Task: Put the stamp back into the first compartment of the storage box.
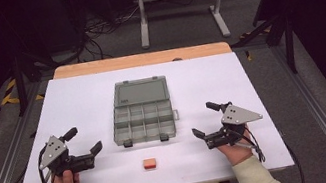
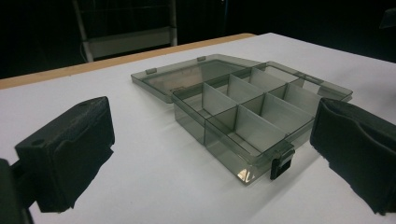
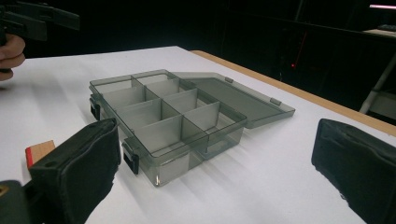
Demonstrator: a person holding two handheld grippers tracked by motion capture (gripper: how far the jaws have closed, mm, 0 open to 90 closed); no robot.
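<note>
at the centre of the high view sits a smoky clear compartment box (image 1: 143, 120) on the white worktop (image 1: 77, 106) — its lid (image 1: 141, 91) lies flat open toward the top of the frame, its compartments bare. just below it, near the bottom edge, lies a small orange block (image 1: 149, 163). at lower left the left gripper (image 1: 83, 140) rests with jaws spread wide, holding nothing; at lower right the right gripper (image 1: 205, 119) does likewise — both well apart from the box, angled inward toward it.
</note>
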